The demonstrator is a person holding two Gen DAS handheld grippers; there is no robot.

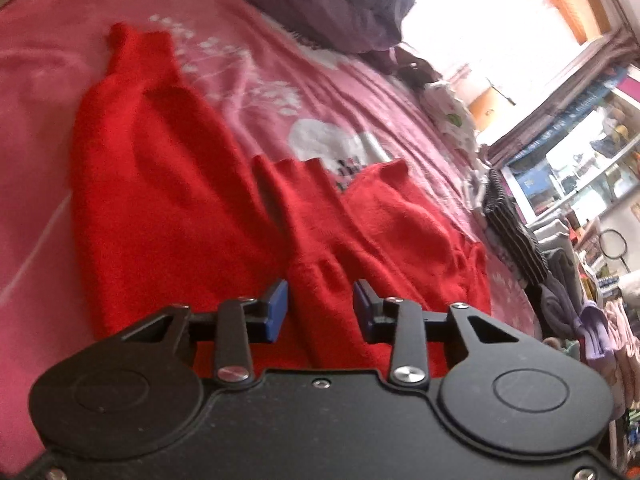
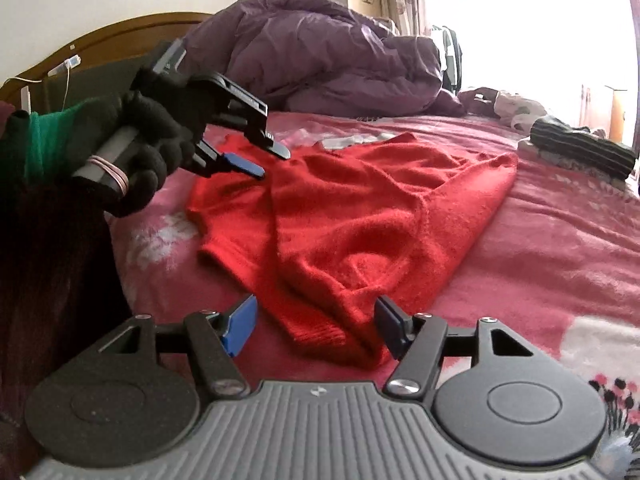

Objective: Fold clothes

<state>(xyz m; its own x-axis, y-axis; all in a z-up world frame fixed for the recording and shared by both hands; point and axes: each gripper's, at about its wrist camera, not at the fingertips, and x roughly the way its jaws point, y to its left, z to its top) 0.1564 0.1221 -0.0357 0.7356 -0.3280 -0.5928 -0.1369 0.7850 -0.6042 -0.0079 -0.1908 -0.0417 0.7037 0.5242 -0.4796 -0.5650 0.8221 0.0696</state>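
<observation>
A red knitted sweater (image 1: 168,200) (image 2: 360,216) lies spread and creased on the pink bedspread (image 1: 36,128) (image 2: 560,240). In the left wrist view my left gripper (image 1: 320,308) sits low over the sweater's edge. A raised fold of the red knit stands between its blue pads (image 1: 278,308), which do not visibly press on it. The right wrist view shows that same left gripper (image 2: 260,160) held by a black-gloved hand (image 2: 148,152) at the sweater's far left corner. My right gripper (image 2: 316,328) is open around the near hem corner, its pads clear of the cloth.
A purple quilt (image 2: 320,56) is heaped at the head of the bed by the wooden headboard (image 2: 120,36). Folded striped dark clothes (image 2: 580,148) lie at the bed's far right. Shelves and hanging clothes (image 1: 580,200) stand beyond the bed edge.
</observation>
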